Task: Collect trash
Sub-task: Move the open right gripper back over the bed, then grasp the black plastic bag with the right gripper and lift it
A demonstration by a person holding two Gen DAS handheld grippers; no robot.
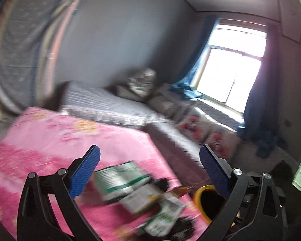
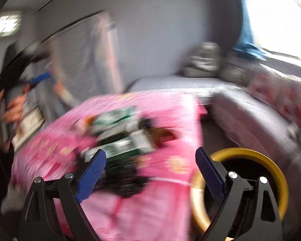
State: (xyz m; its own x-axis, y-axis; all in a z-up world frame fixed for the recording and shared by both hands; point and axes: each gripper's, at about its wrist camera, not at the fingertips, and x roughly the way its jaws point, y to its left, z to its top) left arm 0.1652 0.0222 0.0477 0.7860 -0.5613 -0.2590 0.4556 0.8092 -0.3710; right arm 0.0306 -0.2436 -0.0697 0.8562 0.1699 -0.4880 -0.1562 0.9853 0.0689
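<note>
so the green-and-white cartons (image 1: 122, 180) are piled on the pink cloth (image 1: 50, 140) right beside the yellow-rimmed bin (image 2: 248, 154) (everything's blurry), left gripper (image 1: 150, 168) spread wide and empty, right gripper (image 2: 150, 170) also gaping with nothing between its fingers.

A pink floral cloth (image 1: 50, 140) covers the tabletop; green-and-white cartons (image 1: 120, 178) lie heaped near its right edge, blurred; dark crumpled wrappers (image 2: 128, 180) lie touching them; off that edge stands a yellow-rimmed bin (image 2: 250, 156).
</note>
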